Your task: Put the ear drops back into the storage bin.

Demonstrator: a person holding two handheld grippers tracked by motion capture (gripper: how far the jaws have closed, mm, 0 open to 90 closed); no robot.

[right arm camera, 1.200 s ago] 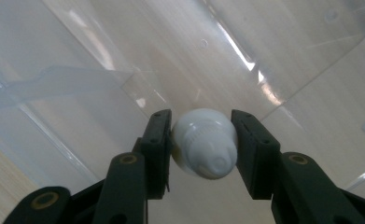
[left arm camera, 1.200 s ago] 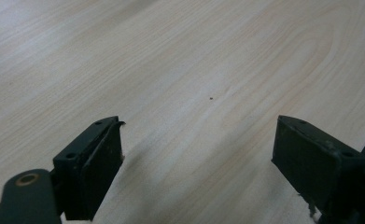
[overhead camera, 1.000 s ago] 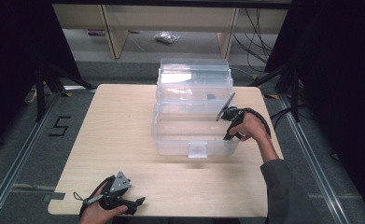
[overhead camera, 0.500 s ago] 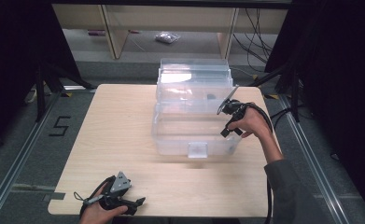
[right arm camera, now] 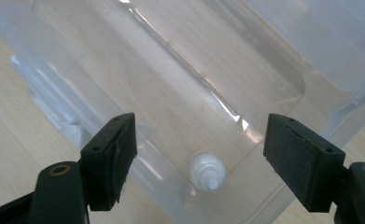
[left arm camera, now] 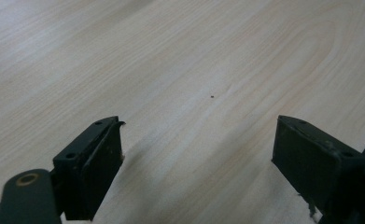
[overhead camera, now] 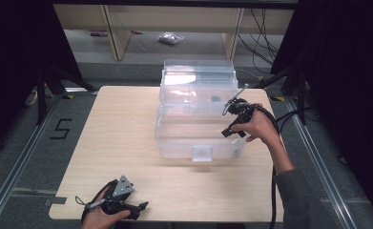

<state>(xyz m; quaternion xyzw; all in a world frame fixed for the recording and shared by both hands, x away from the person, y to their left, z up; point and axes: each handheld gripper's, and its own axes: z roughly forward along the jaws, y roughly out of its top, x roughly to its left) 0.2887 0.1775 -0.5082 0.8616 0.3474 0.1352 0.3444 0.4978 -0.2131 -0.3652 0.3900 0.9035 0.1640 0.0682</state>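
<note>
- Table (overhead camera: 108, 143): pale wood; my left gripper (overhead camera: 135, 208) rests low at its near edge, jaws spread wide over bare board with nothing between them, as the left gripper view confirms (left arm camera: 196, 158).
- Clear plastic bin (overhead camera: 198, 119): stands mid-table, lid swung up behind it; it is the receptacle for the work I have in hand.
- Right gripper (overhead camera: 232, 131): I hold it over the bin's right end. A second ago it sat lower against the bin; it now stands higher. Its jaws have just been opening and stand well apart (right arm camera: 199, 154), gripping nothing.
- Small white bottle (right arm camera: 207, 171): lies on the bin floor near a corner, directly below my open jaws and apart from them. I judge the drop done and the placing complete.
- Obstacles: the bin's right wall and upright lid stand close to my right hand; I would withdraw upward first. The shelf (overhead camera: 174, 19) beyond the table is well apart.
</note>
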